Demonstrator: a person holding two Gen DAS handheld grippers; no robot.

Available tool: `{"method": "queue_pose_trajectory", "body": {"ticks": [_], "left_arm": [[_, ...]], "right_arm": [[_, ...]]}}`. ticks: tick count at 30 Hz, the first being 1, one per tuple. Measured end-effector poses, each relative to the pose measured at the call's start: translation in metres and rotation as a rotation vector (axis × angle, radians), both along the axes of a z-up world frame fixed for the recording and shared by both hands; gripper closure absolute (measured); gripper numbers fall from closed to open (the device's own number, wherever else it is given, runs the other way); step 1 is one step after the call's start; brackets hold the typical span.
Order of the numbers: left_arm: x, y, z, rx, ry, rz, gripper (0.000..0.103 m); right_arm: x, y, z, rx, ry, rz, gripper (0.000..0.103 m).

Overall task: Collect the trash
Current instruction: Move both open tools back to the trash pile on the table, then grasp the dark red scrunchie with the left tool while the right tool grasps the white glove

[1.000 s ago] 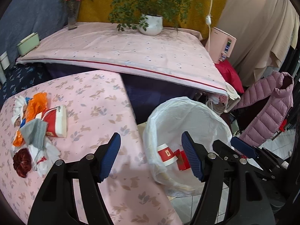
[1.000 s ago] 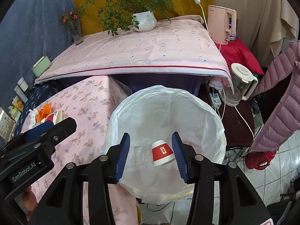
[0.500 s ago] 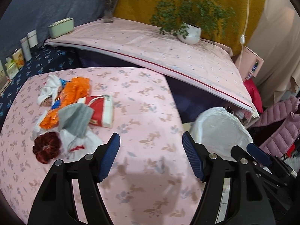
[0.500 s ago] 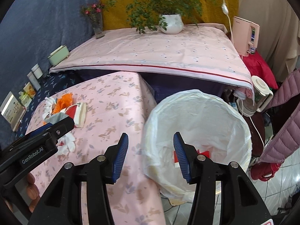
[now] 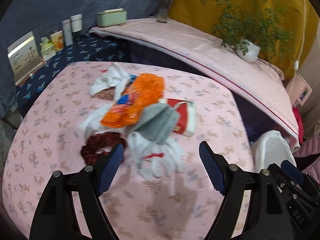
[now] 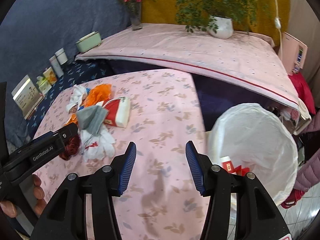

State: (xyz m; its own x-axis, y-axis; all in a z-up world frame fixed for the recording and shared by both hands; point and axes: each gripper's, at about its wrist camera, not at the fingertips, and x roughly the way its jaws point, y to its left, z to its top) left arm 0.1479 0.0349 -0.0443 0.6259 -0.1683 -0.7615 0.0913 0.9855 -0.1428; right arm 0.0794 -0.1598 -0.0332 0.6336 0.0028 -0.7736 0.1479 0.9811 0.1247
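Table (image 5: 210, 108), pink floral cloth, bearing the trash still to be collected; bin (image 6: 254, 132), lined with a white bag, standing just off the table's right edge. Progress, judged: partly done, since red-and-white scraps (image 6: 233, 166) already lie in the bin while a whole pile (image 5: 136, 118) waits on the table. Pile, by size: orange plastic (image 5: 138, 100), grey cloth (image 5: 158, 122), white crumpled bag (image 5: 160, 158), red-and-white carton (image 5: 185, 118), white tissue (image 5: 110, 80), dark-red scrunchie (image 5: 98, 146). Left gripper (image 5: 161, 168): jaws spread, empty, hovering above the bag and scrunchie. Right gripper (image 6: 161, 166): jaws spread, empty, over bare cloth between pile and bin. Surroundings: raised pink-covered shelf (image 6: 200, 52) with potted plant (image 6: 221, 27) and vase (image 6: 136, 20), well apart. Obstruction: none seen; pile items overlap, so a single pinch may drag neighbours.
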Motion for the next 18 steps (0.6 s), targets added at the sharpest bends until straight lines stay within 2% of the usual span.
{"method": "queue_pose_trajectory", "body": {"ticks": [10,18], "left_arm": [[0.016,0.07,-0.034,0.018,0.075,0.146,0.029],[0.03,0.102,-0.062,0.009,0.138,0.203,0.029]], "right_arm": [[0.025,0.056,-0.027,0.015,0.053,0.108,0.053],[0.048,0.089,-0.05,0.02,0.085,0.159,0.053]]}}
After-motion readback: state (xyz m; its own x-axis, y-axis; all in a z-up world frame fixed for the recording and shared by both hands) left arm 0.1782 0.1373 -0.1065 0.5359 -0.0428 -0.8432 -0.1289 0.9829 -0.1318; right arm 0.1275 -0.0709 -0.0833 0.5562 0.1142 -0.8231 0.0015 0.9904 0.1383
